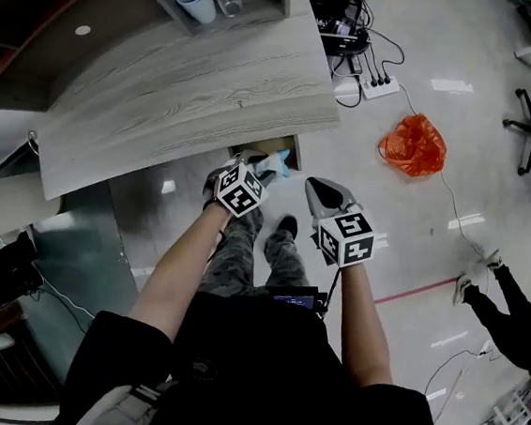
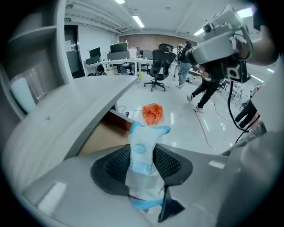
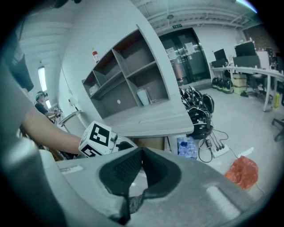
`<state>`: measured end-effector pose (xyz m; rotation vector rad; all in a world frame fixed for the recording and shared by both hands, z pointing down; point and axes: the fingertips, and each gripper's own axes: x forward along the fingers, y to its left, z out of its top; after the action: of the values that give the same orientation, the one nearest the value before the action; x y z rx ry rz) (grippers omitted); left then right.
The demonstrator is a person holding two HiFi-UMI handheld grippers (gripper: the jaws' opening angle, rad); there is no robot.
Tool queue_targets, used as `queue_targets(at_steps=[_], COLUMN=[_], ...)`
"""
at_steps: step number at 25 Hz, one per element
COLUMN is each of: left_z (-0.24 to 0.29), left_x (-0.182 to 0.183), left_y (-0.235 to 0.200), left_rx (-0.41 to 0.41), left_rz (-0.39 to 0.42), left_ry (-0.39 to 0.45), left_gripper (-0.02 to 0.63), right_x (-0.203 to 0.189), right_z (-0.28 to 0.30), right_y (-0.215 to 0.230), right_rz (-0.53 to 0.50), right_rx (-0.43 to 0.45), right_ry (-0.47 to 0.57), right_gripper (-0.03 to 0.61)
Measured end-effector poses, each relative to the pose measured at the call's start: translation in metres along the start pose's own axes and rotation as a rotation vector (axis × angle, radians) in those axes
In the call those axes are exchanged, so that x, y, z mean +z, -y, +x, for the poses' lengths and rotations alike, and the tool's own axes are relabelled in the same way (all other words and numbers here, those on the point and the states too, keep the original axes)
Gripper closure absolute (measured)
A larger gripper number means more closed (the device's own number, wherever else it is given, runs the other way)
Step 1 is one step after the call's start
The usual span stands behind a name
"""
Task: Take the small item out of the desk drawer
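Left gripper view: ribbed jaws of left gripper [image 2: 143,153] clamp soft white-blue packet [image 2: 143,177]; right gripper [image 3: 142,151] closed, empty.

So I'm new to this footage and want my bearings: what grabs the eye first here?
The white-and-blue packet pinched between the jaws of the left gripper, right by the open drawer under the desk. Next, the bright orange bag lying on the shiny floor, off to the desk's right.
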<state>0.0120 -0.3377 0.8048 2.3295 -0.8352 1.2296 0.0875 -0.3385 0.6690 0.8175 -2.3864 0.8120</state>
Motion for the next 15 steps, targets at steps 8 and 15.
queue_targets(at_steps=[8,15], left_z=[-0.057,-0.11], left_x=[0.032,0.066], left_y=[0.004,0.013], left_rx=[-0.053,-0.084], left_rz=[-0.086,-0.142], left_ry=[0.158,0.287], left_gripper=[0.451,0.451], right_x=[0.028,0.056], right_z=[-0.014,-0.029], right_y=[-0.007,-0.021], right_rz=[-0.009,-0.016], right_rx=[-0.012,-0.025], right_ry=[0.028,0.072], right_gripper=[0.58,0.58])
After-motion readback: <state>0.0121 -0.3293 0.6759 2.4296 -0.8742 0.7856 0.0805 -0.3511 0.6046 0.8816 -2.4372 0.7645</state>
